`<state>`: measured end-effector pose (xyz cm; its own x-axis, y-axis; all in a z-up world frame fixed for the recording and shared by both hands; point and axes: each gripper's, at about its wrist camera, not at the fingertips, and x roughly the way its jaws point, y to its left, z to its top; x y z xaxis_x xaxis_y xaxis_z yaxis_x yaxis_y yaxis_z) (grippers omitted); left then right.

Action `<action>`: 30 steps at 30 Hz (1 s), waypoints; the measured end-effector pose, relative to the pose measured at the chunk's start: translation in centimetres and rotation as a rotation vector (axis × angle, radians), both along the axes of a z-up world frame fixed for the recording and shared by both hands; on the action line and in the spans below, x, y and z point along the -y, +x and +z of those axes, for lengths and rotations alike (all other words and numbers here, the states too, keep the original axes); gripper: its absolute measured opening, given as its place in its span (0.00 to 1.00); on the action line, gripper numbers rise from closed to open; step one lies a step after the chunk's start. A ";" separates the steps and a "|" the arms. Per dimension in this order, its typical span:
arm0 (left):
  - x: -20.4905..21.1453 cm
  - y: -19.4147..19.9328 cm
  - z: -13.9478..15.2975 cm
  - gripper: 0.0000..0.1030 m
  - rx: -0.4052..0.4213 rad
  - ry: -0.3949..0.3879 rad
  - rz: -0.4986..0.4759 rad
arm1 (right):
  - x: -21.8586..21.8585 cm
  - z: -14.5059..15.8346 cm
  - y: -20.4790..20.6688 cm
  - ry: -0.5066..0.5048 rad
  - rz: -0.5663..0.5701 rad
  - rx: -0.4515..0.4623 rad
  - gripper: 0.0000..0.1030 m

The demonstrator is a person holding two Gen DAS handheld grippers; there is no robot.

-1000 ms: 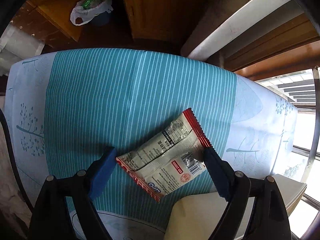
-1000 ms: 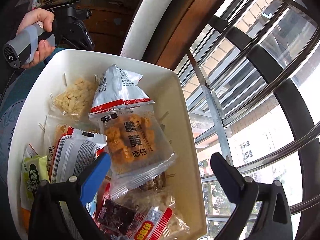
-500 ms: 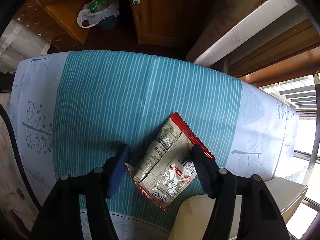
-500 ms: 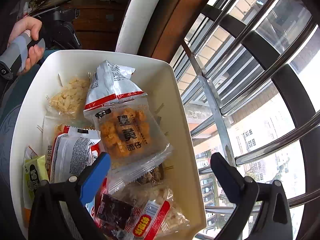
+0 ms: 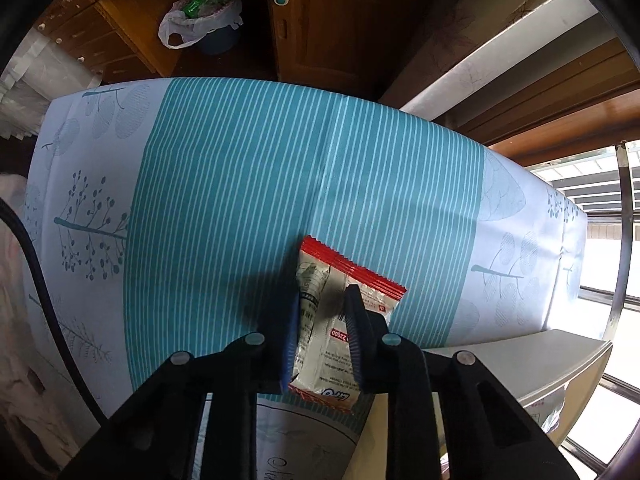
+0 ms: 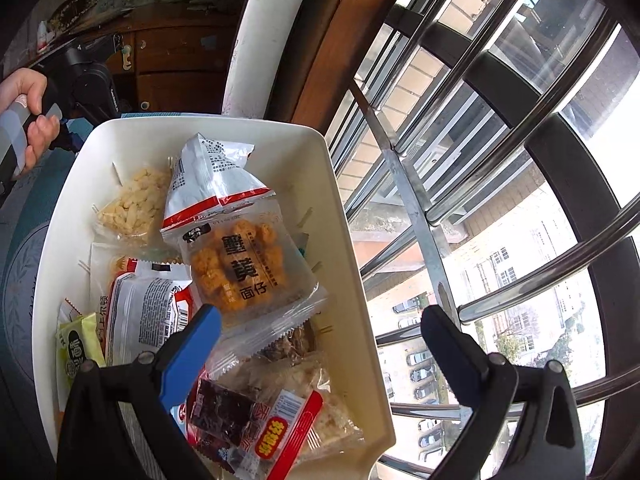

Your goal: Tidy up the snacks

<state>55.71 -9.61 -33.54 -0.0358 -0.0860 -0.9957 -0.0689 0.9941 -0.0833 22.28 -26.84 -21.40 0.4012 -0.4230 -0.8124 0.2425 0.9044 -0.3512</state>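
Indoors, striped teal tablecloth (image 5: 240,184), left gripper (image 5: 325,312) clenching snack packet (image 5: 324,344), right gripper (image 6: 320,324) released

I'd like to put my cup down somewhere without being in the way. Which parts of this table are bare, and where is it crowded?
The teal striped middle of the tablecloth is bare, from the tree-print border to the far edge by the wooden cabinet. Crowded: the white bin is heaped with snack packets, and the left gripper holds a red-edged packet near it.
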 end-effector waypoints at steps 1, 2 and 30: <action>-0.2 -0.3 0.2 0.14 0.000 0.003 -0.002 | 0.0 0.2 0.0 0.001 0.000 0.003 0.98; -0.5 -0.7 0.3 0.13 0.000 0.006 -0.006 | 0.1 0.5 -0.1 0.003 -0.001 0.009 0.98; -7.1 -14.9 9.6 0.07 0.096 0.052 -0.149 | 0.0 6.0 -2.4 0.063 0.008 0.107 0.98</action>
